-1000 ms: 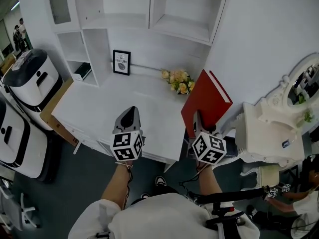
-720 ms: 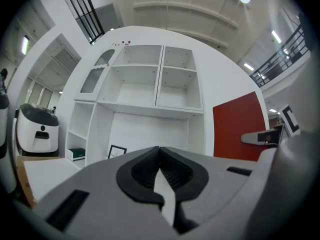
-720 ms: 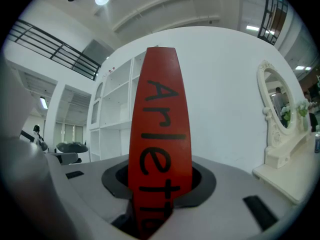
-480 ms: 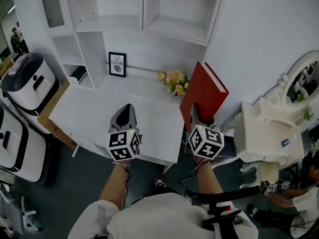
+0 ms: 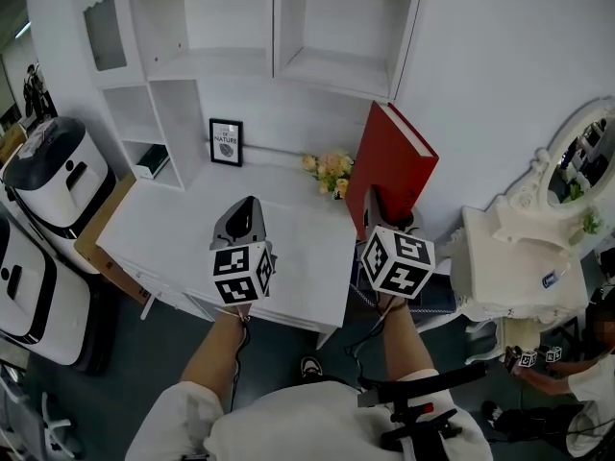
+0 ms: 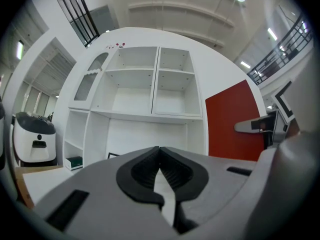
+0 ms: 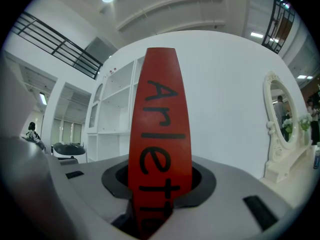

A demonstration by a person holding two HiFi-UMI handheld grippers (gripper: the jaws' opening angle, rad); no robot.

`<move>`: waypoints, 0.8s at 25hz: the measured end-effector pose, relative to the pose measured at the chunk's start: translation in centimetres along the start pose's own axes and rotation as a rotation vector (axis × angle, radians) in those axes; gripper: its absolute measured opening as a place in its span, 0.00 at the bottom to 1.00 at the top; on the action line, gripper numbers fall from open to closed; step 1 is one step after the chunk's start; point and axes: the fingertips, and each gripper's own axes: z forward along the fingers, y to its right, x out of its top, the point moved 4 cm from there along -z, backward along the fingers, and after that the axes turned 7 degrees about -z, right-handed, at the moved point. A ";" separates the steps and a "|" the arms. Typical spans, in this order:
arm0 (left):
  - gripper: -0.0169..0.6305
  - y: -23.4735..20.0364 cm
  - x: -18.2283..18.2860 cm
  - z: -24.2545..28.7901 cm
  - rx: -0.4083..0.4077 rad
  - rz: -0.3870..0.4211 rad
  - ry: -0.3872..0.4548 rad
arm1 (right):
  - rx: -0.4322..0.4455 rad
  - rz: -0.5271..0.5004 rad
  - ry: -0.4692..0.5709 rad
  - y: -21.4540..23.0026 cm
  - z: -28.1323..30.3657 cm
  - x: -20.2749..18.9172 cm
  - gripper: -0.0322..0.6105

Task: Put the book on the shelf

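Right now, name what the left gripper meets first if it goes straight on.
Likely the shelf unit's white back panel below the open compartments; nothing shows between it and the left gripper, though depth is unclear.

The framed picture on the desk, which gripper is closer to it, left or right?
Left. The left gripper hangs just in front of the framed picture, jaws shut. The right gripper is farther off to its right, clamped on the red book.

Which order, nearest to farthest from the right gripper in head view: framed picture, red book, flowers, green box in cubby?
1. red book, held by the right gripper.
2. flowers, just to its left.
3. framed picture, farther left.
4. green box, far-left cubby.
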 end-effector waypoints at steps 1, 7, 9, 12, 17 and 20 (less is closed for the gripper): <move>0.04 0.3 0.4 0.3 -0.003 0.008 0.000 | 0.001 -0.005 0.006 -0.1 0.1 0.4 0.32; 0.04 1.4 3.0 2.1 -0.025 -0.003 0.013 | -0.013 -0.045 0.040 -0.3 0.9 3.2 0.32; 0.04 1.6 3.8 2.6 -0.023 -0.017 0.019 | -0.028 -0.053 0.052 0.0 1.2 4.3 0.32; 0.04 1.8 5.2 3.2 -0.017 -0.024 0.030 | -0.031 -0.068 0.069 0.1 1.7 5.7 0.32; 0.04 2.0 7.8 4.2 -0.007 0.021 0.064 | -0.028 -0.128 0.097 -0.6 2.7 8.2 0.32; 0.04 2.3 9.3 4.6 -0.004 0.055 0.093 | -0.021 -0.155 0.121 -1.1 3.3 10.0 0.32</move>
